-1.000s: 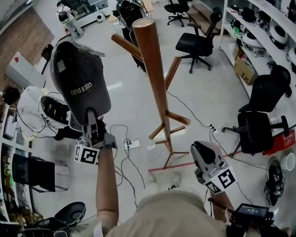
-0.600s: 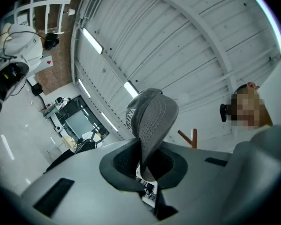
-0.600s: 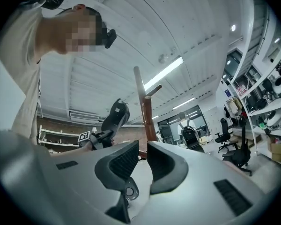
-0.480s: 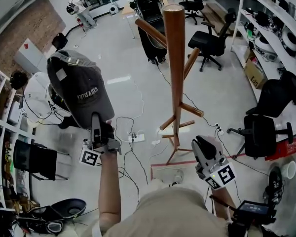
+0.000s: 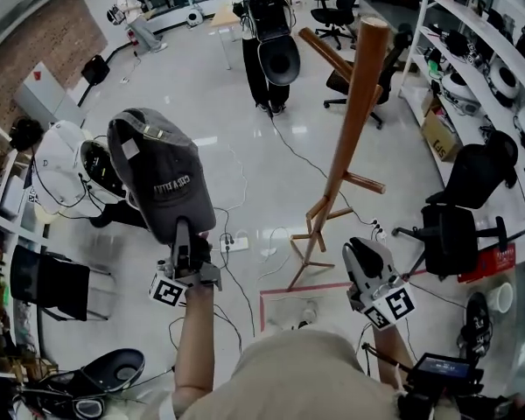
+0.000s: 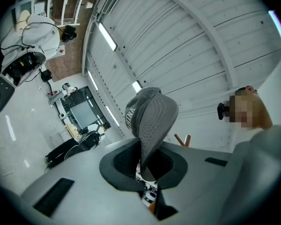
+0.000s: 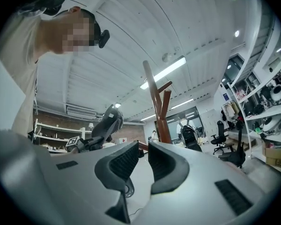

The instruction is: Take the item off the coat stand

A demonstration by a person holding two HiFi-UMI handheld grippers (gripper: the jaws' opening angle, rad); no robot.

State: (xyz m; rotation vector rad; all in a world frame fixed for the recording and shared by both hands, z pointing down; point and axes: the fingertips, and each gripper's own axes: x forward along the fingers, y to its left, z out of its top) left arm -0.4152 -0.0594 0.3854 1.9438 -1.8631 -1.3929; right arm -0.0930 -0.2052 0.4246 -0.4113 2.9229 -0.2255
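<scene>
A grey baseball cap (image 5: 162, 173) with white lettering hangs clear of the wooden coat stand (image 5: 354, 112), well to its left. My left gripper (image 5: 185, 245) is shut on the cap's brim from below. In the left gripper view the cap (image 6: 150, 121) rises out of the pinched jaws of the left gripper (image 6: 147, 170). My right gripper (image 5: 357, 250) hovers low near the stand's base, slightly open with nothing between its pads (image 7: 126, 162). The right gripper view shows the coat stand (image 7: 157, 107) bare ahead, and the cap (image 7: 110, 121) at its left.
Black office chairs (image 5: 455, 226) and shelving (image 5: 494, 51) line the right side. Cables and a power strip (image 5: 234, 244) lie on the floor, with red tape (image 5: 284, 291) by the stand's feet. White machines (image 5: 57, 169) crowd the left; a black rig (image 5: 267, 42) stands behind.
The left gripper has carried the cap lower and further left of the coat stand, rolling it a little. The right gripper has drifted slightly. The head view has swung, shifting the stand rightward.
</scene>
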